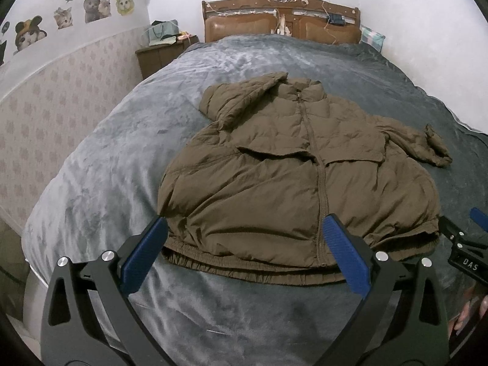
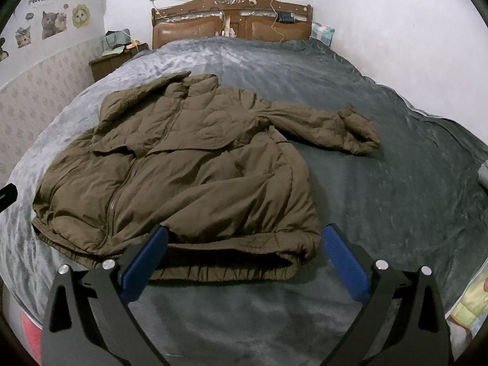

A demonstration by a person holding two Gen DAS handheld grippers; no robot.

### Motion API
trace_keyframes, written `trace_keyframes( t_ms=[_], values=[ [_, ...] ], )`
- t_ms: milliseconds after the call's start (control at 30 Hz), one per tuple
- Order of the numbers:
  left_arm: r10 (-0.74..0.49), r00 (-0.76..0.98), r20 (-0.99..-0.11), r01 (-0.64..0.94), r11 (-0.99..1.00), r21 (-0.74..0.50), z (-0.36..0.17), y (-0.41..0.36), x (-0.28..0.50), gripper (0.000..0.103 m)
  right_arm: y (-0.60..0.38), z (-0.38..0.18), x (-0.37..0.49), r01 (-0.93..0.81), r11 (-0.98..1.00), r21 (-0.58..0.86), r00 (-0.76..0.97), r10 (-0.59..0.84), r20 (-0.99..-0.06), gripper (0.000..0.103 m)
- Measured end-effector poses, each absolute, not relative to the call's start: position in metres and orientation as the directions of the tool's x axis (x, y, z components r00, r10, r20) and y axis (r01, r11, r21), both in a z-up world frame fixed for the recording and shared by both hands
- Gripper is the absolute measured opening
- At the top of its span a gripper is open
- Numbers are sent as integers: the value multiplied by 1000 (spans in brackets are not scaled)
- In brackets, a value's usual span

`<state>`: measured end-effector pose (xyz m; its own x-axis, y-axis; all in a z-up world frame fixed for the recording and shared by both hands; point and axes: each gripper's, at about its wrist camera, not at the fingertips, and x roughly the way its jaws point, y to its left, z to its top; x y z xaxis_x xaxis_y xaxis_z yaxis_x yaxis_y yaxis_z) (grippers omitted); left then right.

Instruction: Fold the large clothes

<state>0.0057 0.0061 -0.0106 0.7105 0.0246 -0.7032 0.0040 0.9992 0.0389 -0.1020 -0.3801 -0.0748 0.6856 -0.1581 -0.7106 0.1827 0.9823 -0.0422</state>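
Note:
An olive-brown puffer jacket (image 1: 292, 177) lies front up and zipped on the grey bed, collar toward the headboard, hem toward me. Its left sleeve is folded across the chest; its right sleeve (image 2: 335, 125) sticks out to the right. My left gripper (image 1: 245, 228) is open and empty, just above the hem's left half. My right gripper (image 2: 245, 238) is open and empty over the hem's right corner; it also shows at the right edge of the left wrist view (image 1: 463, 238). The jacket fills the left of the right wrist view (image 2: 183, 167).
The grey fleece blanket (image 1: 106, 158) covers a wide bed with a wooden headboard (image 1: 280, 18). A dark nightstand (image 1: 158, 55) with bags stands at the far left. A wall with cat stickers (image 1: 91, 6) runs along the left. A pillow (image 1: 372, 38) lies at the far right.

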Motion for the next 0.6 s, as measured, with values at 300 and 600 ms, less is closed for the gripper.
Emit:
trace_keyframes(
  t_ms=[300, 600],
  values=[
    [29, 708, -706, 0, 999, 42, -14, 6, 5, 100, -379, -75, -102, 183, 982, -42, 685, -158, -711, 102],
    [26, 711, -703, 4, 999, 41, -13, 7, 4, 100, -379, -75, -102, 183, 982, -43, 685, -159, -711, 102]
  ],
)
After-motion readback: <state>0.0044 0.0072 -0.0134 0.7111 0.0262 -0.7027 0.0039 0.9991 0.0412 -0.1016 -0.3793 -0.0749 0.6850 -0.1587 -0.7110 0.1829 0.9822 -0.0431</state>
